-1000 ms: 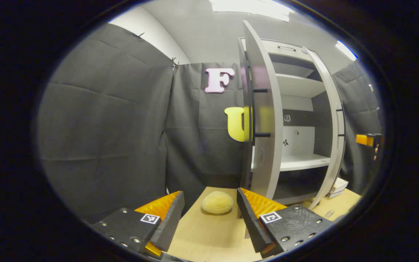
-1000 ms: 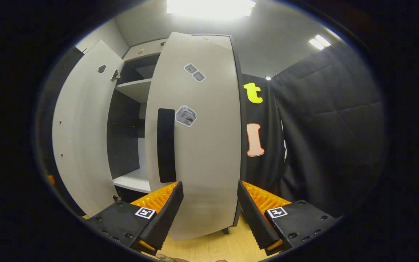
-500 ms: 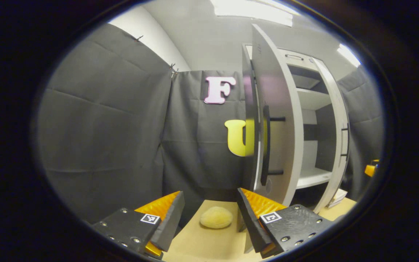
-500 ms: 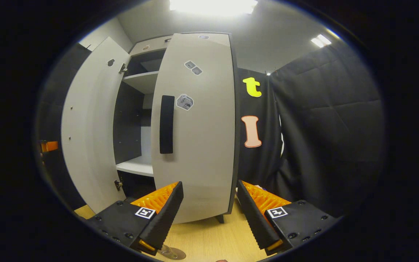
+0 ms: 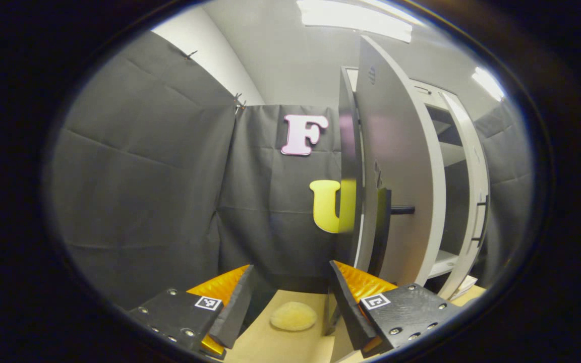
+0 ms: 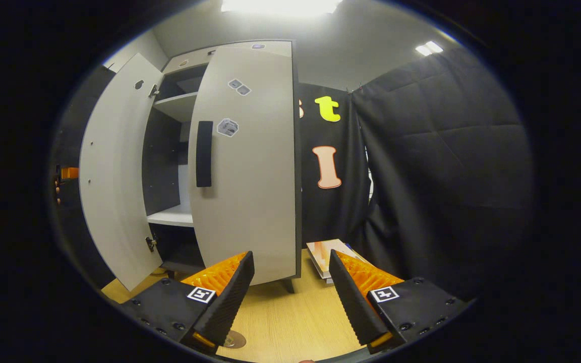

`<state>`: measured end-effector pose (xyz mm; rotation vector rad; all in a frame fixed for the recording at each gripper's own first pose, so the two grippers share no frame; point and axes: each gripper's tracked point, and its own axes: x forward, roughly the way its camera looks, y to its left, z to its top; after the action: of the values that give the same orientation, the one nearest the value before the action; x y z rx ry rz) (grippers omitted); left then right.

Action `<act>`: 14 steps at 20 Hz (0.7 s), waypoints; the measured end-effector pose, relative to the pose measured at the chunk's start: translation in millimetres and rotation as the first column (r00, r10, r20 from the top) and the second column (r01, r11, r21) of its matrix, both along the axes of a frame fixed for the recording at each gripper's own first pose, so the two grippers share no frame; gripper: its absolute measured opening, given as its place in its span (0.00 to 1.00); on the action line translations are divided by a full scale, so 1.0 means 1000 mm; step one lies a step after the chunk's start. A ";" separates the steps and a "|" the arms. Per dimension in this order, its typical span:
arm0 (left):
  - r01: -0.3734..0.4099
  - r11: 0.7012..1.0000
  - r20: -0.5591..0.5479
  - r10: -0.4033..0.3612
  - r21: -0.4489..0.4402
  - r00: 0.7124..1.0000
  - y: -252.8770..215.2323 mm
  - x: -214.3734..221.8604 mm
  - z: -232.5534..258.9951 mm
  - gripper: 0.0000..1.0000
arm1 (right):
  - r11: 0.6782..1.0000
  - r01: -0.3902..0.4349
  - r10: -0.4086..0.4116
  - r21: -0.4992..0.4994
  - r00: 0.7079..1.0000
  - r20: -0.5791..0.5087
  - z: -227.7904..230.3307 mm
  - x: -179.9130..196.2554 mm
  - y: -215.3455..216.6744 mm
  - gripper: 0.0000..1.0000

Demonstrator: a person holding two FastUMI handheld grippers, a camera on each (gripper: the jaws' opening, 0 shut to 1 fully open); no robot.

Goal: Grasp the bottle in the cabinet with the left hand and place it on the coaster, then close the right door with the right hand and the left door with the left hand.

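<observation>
The grey cabinet (image 6: 169, 218) stands on the wooden table with both doors ajar. In the right gripper view the right door (image 6: 250, 166), with its black handle (image 6: 204, 154), is swung most of the way in, and the left door (image 6: 114, 171) stands wide. My right gripper (image 6: 290, 275) is open and empty, a short way in front of the right door. In the left gripper view my left gripper (image 5: 290, 282) is open and empty beside the outer face of the left door (image 5: 396, 176), near its black handle (image 5: 386, 222). The left gripper (image 6: 66, 173) shows as an orange bit past the left door.
A yellow sponge-like lump (image 5: 293, 316) lies on the table between my left fingers. A stack of flat papers or books (image 6: 328, 252) sits right of the cabinet. A small round disc (image 6: 232, 340) lies on the table by my right gripper's left finger. Black cloth walls close in both sides.
My right gripper has drawn back from the right door, which now stands farther off. My left gripper has moved round to the left door's outer side, so less of the shelves shows.
</observation>
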<state>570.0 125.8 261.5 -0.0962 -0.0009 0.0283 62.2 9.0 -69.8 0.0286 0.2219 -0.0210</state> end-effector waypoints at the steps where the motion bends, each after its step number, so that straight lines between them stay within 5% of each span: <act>1: 0.004 1.000 0.000 -0.004 0.004 1.000 -0.006 0.001 0.000 0.85 | 1.000 0.012 -0.012 0.009 1.000 0.002 0.001 -0.002 -0.006 0.95; 14: -0.041 0.998 0.005 0.041 0.044 0.999 -0.015 0.001 0.000 0.85 | 0.997 0.074 -0.075 0.038 0.997 0.012 0.007 -0.011 -0.052 0.95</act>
<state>571.0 110.6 261.8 -0.0522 -0.0081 0.0691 51.1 -43.1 -63.1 0.0743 0.2075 -0.0911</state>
